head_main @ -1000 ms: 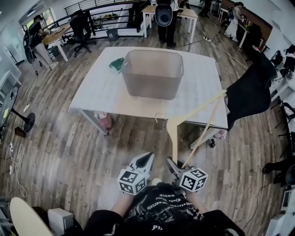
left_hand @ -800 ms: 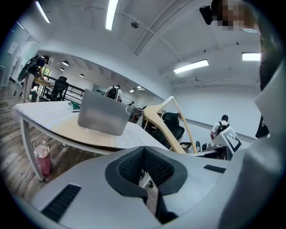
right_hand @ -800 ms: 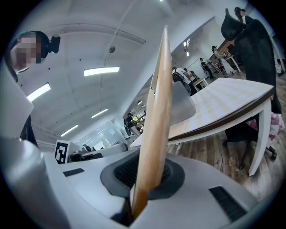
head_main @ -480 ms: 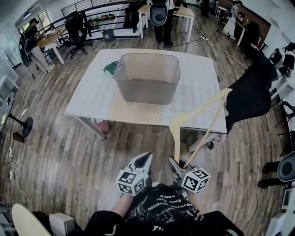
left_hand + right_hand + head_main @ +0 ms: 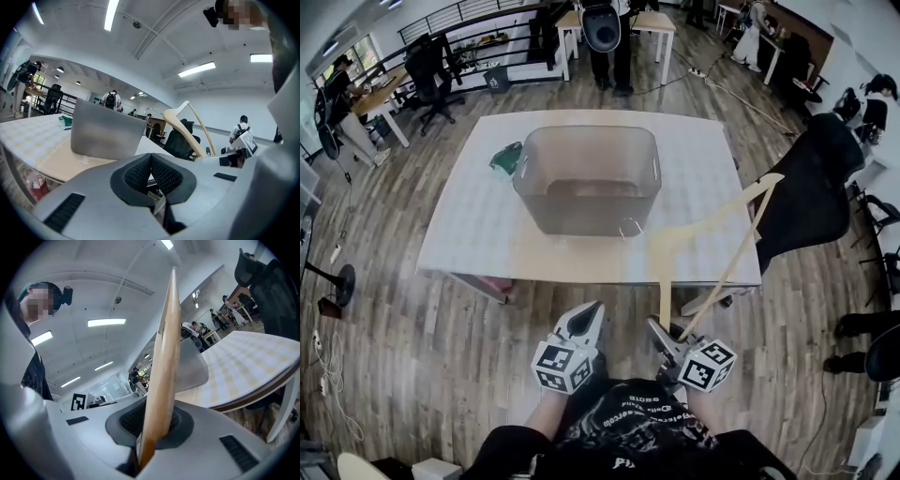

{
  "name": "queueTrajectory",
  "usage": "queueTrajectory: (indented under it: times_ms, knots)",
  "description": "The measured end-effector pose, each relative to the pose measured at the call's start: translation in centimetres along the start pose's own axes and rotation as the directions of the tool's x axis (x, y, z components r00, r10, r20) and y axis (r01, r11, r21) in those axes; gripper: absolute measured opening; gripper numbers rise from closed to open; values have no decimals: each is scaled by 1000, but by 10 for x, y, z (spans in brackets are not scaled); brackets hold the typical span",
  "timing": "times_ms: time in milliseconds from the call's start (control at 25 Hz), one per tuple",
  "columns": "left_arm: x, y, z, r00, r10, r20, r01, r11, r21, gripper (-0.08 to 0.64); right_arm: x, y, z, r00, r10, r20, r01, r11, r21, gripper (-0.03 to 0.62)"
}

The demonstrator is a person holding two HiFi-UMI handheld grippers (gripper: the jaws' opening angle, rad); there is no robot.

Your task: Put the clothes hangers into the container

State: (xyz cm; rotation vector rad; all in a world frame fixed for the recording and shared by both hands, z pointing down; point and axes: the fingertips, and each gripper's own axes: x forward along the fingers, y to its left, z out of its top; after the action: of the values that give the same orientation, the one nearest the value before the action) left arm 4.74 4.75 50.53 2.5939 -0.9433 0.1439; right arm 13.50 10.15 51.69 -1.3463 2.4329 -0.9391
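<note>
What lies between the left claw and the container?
Head view: between left claw and container, only wooden floor and the near edge of the table; the hanger in the right claw passes beside.

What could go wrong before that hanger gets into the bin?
1. The right claw pinches the hanger only at one end, so the long piece might twist or slip out.
2. Its hook sits low by the bin's front wall and could bump the wall or catch the rim.
3. The hanger's far tip looks close to the black chair and might snag there.
</note>
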Motion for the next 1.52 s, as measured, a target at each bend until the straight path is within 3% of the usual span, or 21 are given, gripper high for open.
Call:
queueTrajectory:
  times_ms: [200, 600, 920, 1120, 1240, 1400, 1520]
  knots:
    - [31, 55, 37, 1000, -19, 1, 19, 1000, 3, 20, 52, -12, 33, 999, -28, 22, 28, 1000, -8, 29]
    - [64, 137, 76, 998, -63, 9, 63, 998, -4, 20, 127, -24, 74, 996, -53, 65, 55, 998, -37, 29]
    - [76, 187, 88, 996, -90, -11, 90, 996, 13, 20, 161, -35, 103, 994, -62, 84, 66, 997, -46, 29]
    - [76, 196, 90, 996, -90, 10, 90, 995, -33, 20, 168, -43, 126, 998, -64, 24, 65, 995, -81, 29]
    - [77, 201, 93, 996, -93, 14, 94, 995, -19, 20, 177, -43, 142, 999, -37, -27, 34, 992, -122, 29]
    - [81, 201, 102, 999, -53, 8, 53, 999, -8, 20, 178, -41, 174, 996, 30, -87, -41, 991, -128, 29]
    - [83, 202, 106, 1000, -9, 21, 9, 1000, -14, 20, 180, -46, 198, 989, 44, -141, -70, 980, -184, 29]
